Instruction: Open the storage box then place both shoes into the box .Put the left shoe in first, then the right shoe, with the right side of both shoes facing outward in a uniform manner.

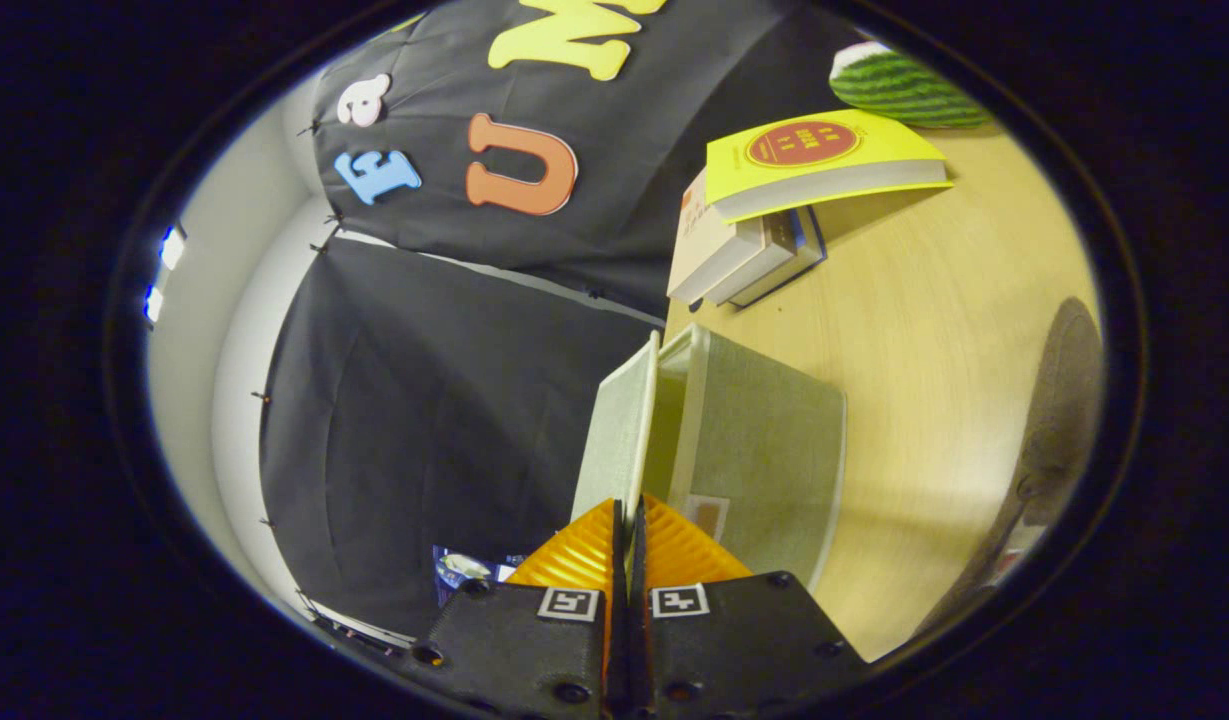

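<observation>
The claw pinches the thin edge of the lid, its two fingers nearly closed with only the lid's rim between them, and the lid stands swung up off the box, which gapes open just ahead of the fingers. The view is rolled on its side, so the table runs up past the box. Beyond the box, toward the table's back edge by the booth wall, a stack of books sits with a yellow book on top, and a striped green watermelon toy lies past that near the far corner. A dark grey shape, possibly one of the shoes, rests at the table's opposite side, well apart from the box; too blurred to say which shoe. The opening step looks close to done. To finish it well, the lid should be carried along its hinge arc rather than pulled straight, until it stays back on its own, then let go gently so the light box does not slide. The left shoe comes next
</observation>
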Motion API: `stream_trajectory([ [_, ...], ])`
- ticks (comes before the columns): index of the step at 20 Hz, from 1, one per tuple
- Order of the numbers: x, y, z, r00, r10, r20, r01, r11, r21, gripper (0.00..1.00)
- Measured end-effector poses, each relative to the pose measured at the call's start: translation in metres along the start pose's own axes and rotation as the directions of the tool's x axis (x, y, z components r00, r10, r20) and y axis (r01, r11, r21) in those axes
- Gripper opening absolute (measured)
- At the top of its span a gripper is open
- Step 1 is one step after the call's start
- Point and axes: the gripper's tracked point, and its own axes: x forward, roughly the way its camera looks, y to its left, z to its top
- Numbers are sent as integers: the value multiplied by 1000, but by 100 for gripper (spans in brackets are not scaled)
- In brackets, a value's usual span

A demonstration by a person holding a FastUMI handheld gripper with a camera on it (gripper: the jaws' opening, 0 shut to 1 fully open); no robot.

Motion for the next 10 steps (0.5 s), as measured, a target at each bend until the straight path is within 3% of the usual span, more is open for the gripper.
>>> stream_trajectory([
  [10,-1,62,-1,995,-94,24,96,989,-109,6],
])
